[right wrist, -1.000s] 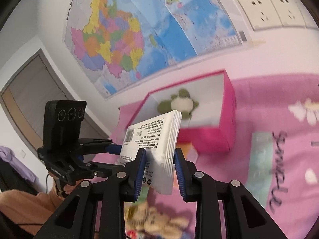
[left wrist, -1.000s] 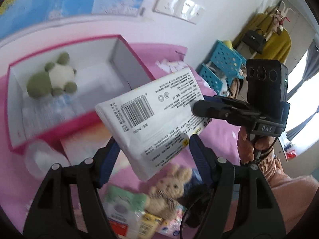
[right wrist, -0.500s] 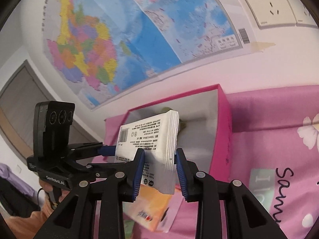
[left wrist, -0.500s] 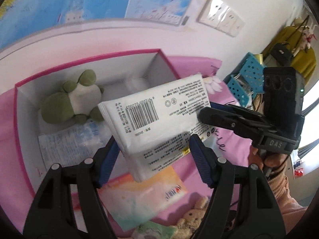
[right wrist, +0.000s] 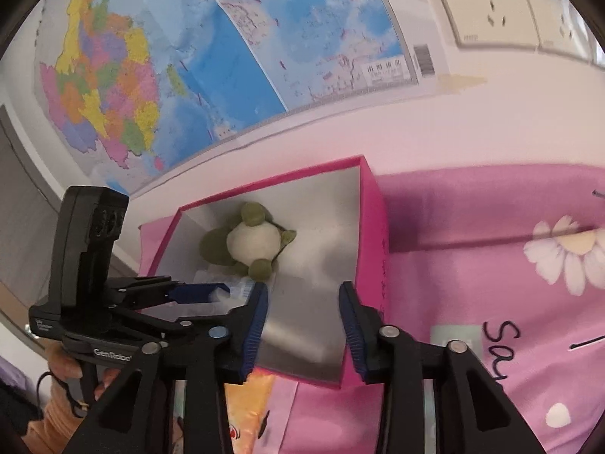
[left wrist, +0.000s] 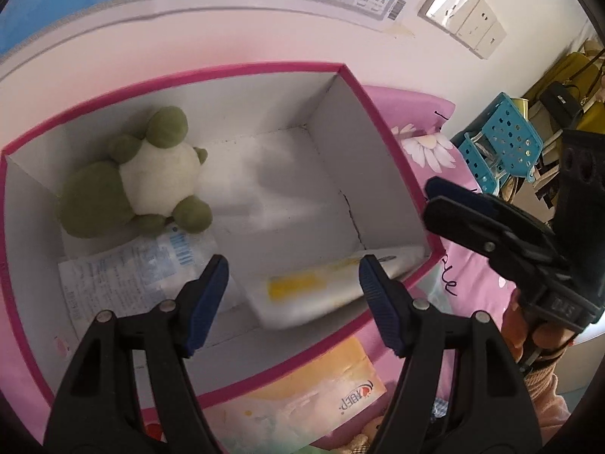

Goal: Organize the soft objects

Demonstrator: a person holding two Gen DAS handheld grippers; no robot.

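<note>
A pink box (left wrist: 382,113) with a white inside stands open on the pink bedspread; it also shows in the right wrist view (right wrist: 372,204). In it lie a green and cream plush turtle (left wrist: 140,181) (right wrist: 251,244), a blue-printed tissue pack (left wrist: 124,268) and a white tissue pack (left wrist: 325,287), blurred, at the near right corner. My left gripper (left wrist: 293,299) is open and empty just above the box's near side. My right gripper (right wrist: 302,321) is open and empty over the box's right part.
An orange and yellow pack (left wrist: 302,393) lies in front of the box. A beige plush toy (left wrist: 368,435) peeks out at the bottom. Blue plastic baskets (left wrist: 499,143) stand at the right. A map (right wrist: 189,56) and wall sockets (right wrist: 499,3) are behind the box.
Both grippers held the white tissue pack above the box; both have opened and the pack has dropped into the box's near right corner.
</note>
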